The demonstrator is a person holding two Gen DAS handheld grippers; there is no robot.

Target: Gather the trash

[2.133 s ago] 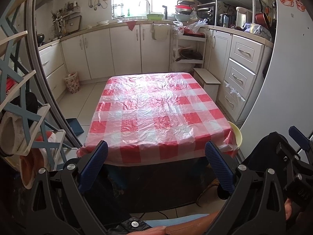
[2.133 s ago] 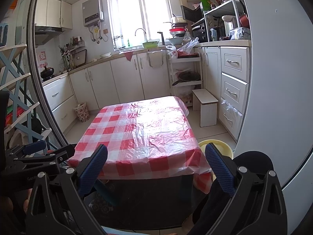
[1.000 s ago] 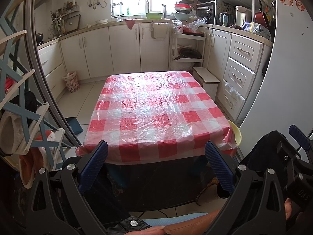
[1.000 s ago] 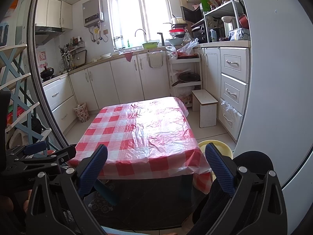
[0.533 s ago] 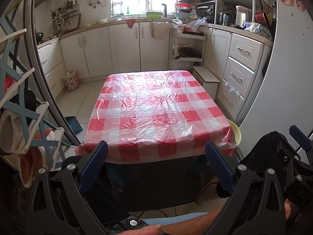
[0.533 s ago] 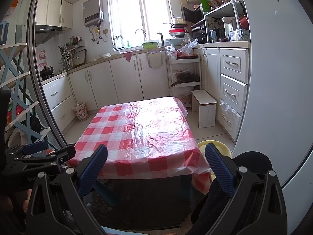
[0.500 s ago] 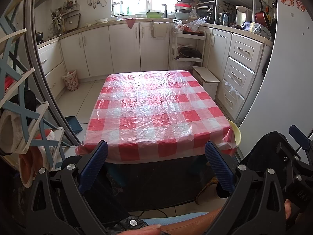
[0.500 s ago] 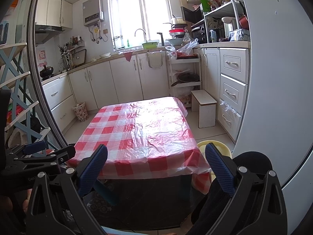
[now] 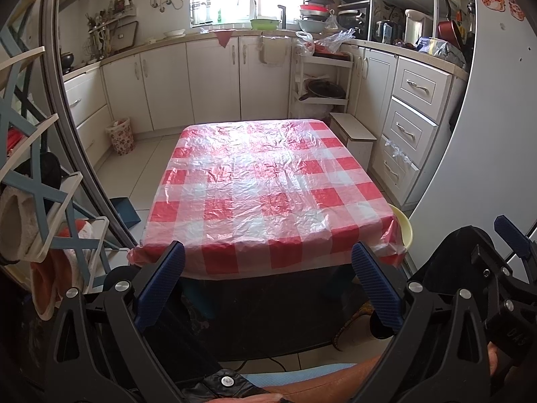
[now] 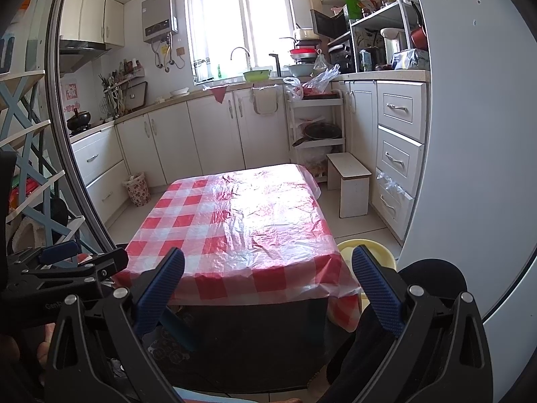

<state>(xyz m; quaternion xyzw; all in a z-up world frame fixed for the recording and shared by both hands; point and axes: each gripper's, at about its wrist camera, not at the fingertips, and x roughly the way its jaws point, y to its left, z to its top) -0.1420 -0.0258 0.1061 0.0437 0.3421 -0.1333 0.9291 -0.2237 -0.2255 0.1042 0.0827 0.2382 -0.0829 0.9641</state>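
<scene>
A low table with a red and white checked plastic cover stands in the middle of the kitchen floor; it also shows in the right wrist view. I see no loose trash on it. A small patterned waste bin stands on the floor by the left cabinets, also in the right wrist view. My left gripper is open and empty, held before the table's near edge. My right gripper is open and empty, beside the left one.
A yellow basin sits on the floor at the table's right near corner. A white stool stands right of the table. White cabinets and drawers line the walls. A blue-framed rack stands at left, a blue dustpan beside it.
Both grippers stay open. The left wrist view has drifted very slightly; the table sits a touch higher in frame. Nothing else has moved.
</scene>
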